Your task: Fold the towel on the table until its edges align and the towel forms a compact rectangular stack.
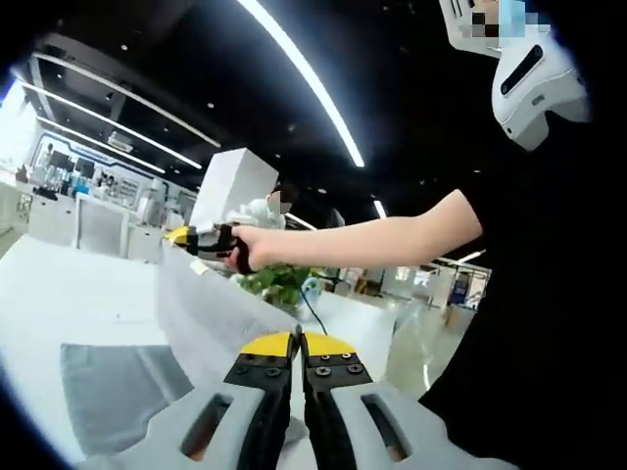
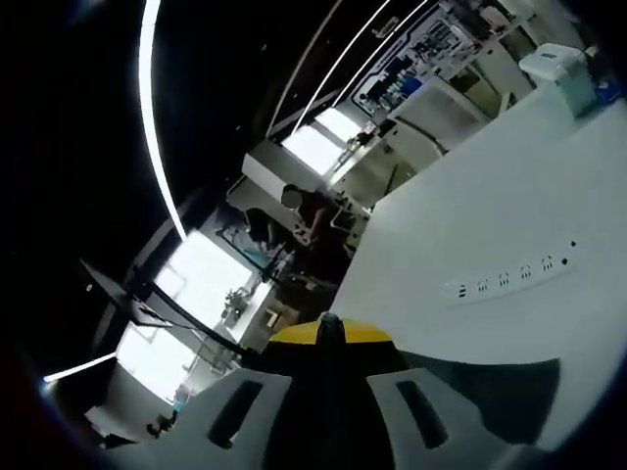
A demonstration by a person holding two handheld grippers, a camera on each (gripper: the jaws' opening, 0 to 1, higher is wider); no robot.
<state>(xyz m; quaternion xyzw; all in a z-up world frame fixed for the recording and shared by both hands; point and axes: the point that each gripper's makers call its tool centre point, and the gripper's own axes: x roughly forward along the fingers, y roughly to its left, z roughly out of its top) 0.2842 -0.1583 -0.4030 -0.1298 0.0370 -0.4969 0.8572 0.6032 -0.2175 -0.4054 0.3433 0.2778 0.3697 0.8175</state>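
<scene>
There is one towel (image 1: 211,313), grey, and two hand-held grippers working it. In the left gripper view the left hand-held gripper (image 1: 298,343) has its yellow-tipped jaws pressed together on an edge of the cloth, which rises from there as a pale, taut sheet toward the right hand-held gripper (image 1: 201,241), held up by a hand (image 1: 243,248) on a bare outstretched arm. That second tool grips the far top corner of the lifted part; its jaws look pinched on the cloth, though they are small in this view. The rest of the towel lies flat on the white surface (image 1: 69,294), its darker grey panel showing a straight left edge and a squared corner toward the lower left.

In the right gripper view the right tool's jaws are pressed together around a dark fold of the towel, and more of the grey cloth spreads below and to the right, its edge running straight across the white surface. One white power strip (image 2: 509,277) lies on the surface well apart from the cloth, and one pale box (image 2: 558,73) stands near the far edge. Between the towel's edge and the strip the surface offers broad open room.

One seated person (image 1: 265,208) is visible far behind.
</scene>
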